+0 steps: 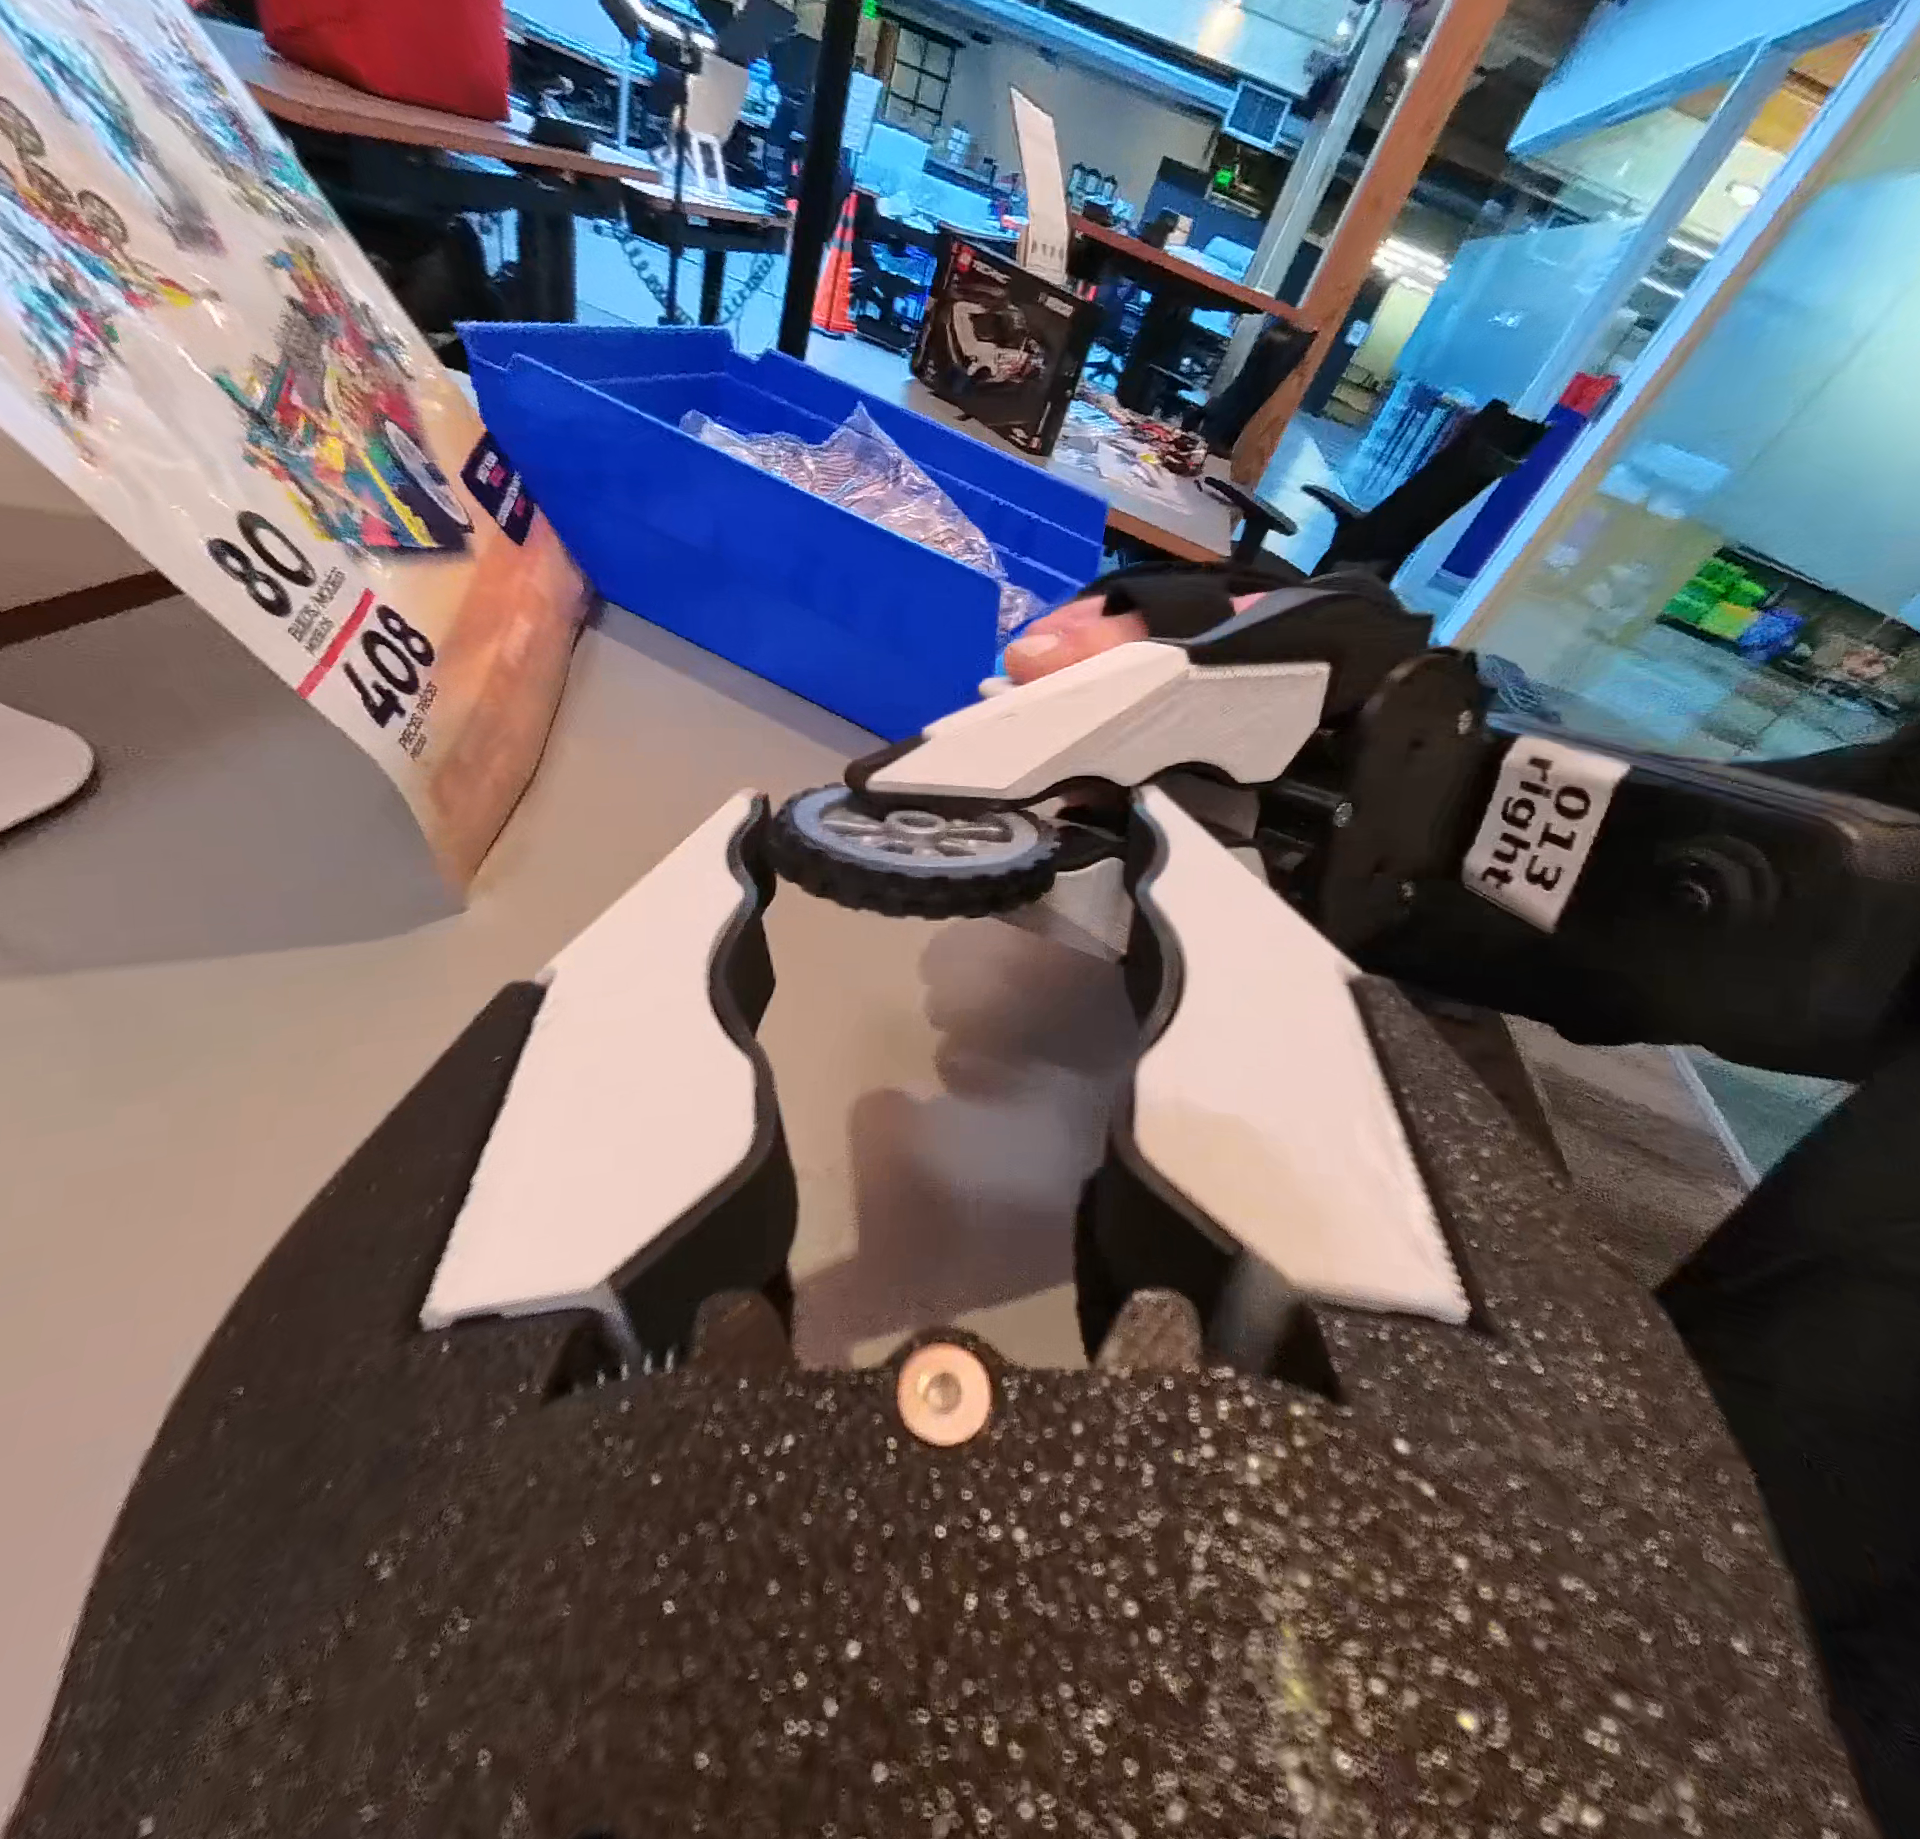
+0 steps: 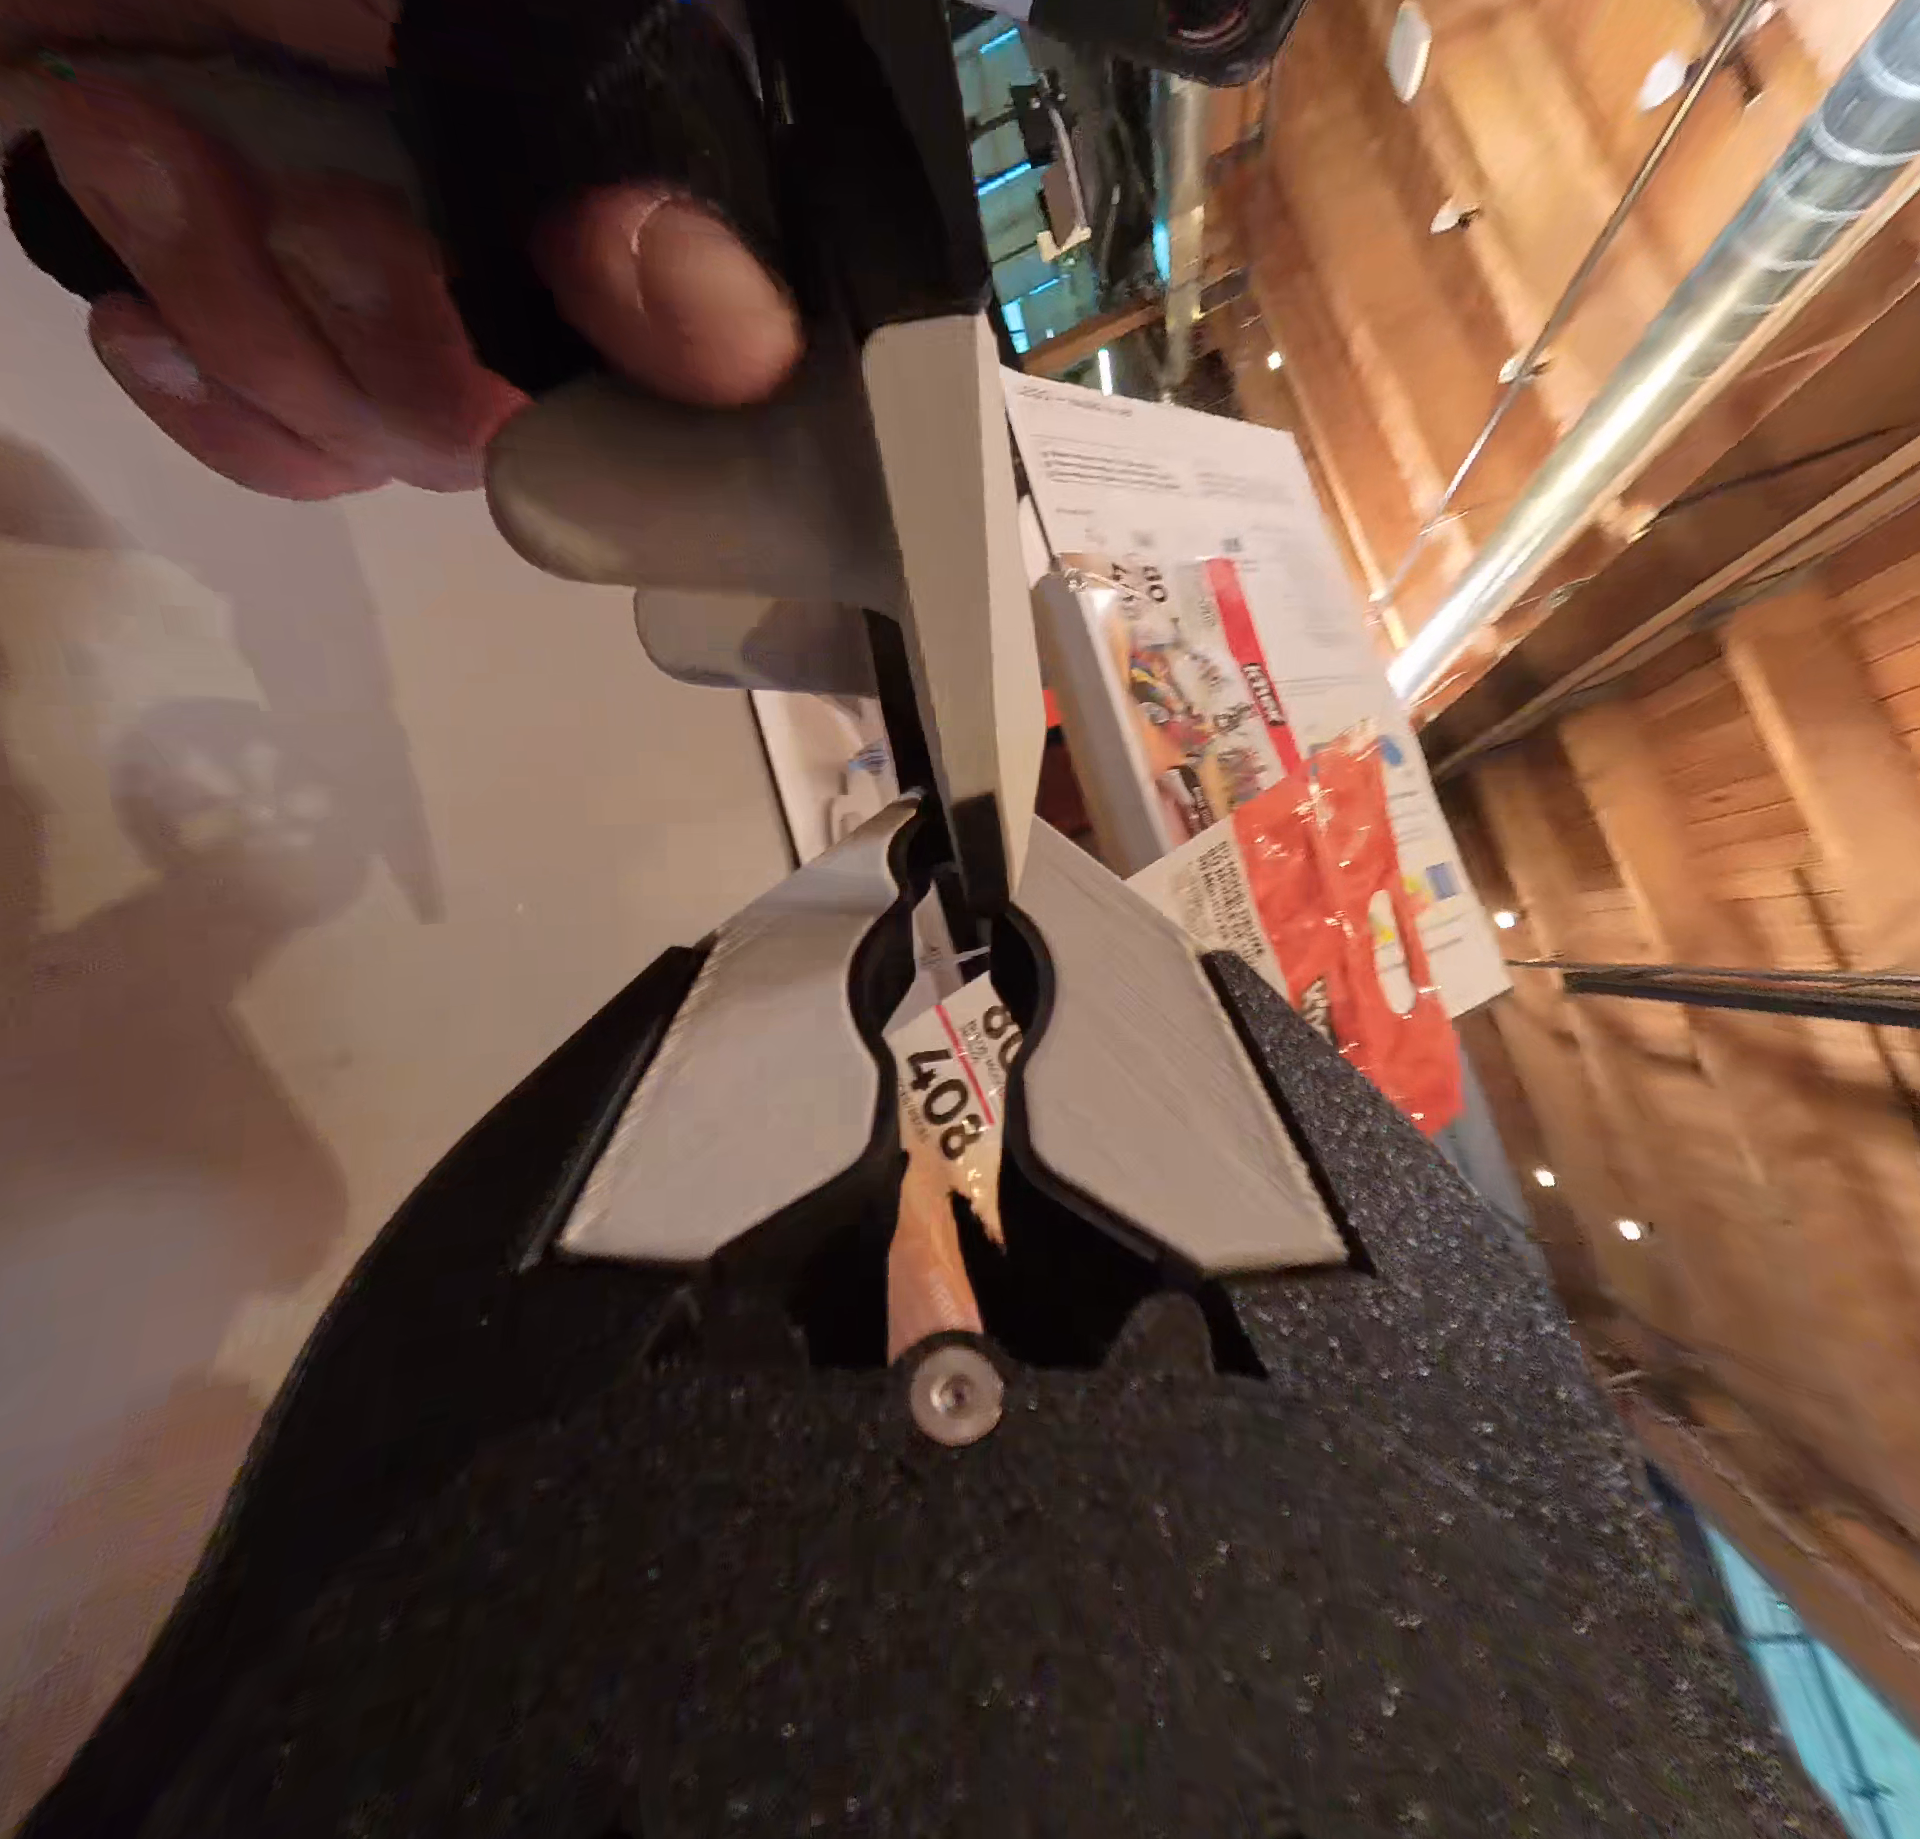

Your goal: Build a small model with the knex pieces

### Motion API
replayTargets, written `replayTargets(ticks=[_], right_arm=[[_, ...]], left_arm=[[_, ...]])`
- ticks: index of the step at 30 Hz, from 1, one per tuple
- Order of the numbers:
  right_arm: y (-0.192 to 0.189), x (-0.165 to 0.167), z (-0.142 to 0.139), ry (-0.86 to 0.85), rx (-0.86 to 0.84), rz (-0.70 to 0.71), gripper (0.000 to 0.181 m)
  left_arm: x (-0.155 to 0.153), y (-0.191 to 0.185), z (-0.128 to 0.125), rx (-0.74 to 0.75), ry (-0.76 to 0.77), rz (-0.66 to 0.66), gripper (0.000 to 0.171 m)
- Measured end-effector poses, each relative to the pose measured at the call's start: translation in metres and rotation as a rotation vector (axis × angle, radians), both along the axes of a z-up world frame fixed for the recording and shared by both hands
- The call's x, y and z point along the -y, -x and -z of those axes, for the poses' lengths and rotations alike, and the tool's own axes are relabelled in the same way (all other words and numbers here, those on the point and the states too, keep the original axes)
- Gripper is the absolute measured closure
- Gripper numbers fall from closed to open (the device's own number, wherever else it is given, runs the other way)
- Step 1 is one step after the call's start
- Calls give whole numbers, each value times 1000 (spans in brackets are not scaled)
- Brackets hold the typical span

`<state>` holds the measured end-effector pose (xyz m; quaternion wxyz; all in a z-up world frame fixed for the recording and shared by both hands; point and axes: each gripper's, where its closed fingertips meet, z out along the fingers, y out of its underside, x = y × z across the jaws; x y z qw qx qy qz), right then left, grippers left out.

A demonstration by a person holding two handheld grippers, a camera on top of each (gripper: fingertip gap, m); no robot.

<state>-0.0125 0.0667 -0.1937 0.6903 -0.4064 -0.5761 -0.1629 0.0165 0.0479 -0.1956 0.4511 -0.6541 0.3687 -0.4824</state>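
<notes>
A small toy wheel [image 1: 914, 852], black tyre around a grey hub, is held flat above a pale grey table [image 1: 208, 1114] between the tips of the left gripper [image 1: 940, 833], whose white fingers are closed onto the tyre's rim at 9 and 3 o'clock, gripping it by its edge so both faces stay exposed. In the left wrist view the right gripper [image 1: 883, 781] comes in from 3 o'clock, turned on its side so that one white finger lies across the top of the wheel and the other sits beneath it; its jaws look nearly closed across the wheel's thickness, touching it, though whether they truly clamp it cannot be told. A gloved hand [image 1: 1174, 610] holds that gripper from behind. At 10 o'clock a colourful printed toy bag [image 1: 260, 418] leans over the table, and at 12 o'clock sits a blue bin [image 1: 748, 553] of clear plastic bags (a dark toy box [image 1: 1003, 355] stands farther back). The right wrist view, rolled sideways, shows the left gripper [image 2: 961, 833] edge-on, meeting its own tips
</notes>
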Motion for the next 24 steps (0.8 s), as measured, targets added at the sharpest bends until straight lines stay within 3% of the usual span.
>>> replayTargets(ticks=[4,18,22,24], right_arm=[[-2,0,-6,-72,12,28,176],[-5,9,-23,-108,-76,-4,173],[-11,6,-21,103,-233,-105,137],[-13,8,-16,312,-332,-216,136]], left_arm=[[1,4,-6,17,-50,-14,125],[8,0,-20,-14,-250,-35,126],[2,14,-35,-68,-543,-111,126],[6,17,-42,-88,-639,-115,125]])
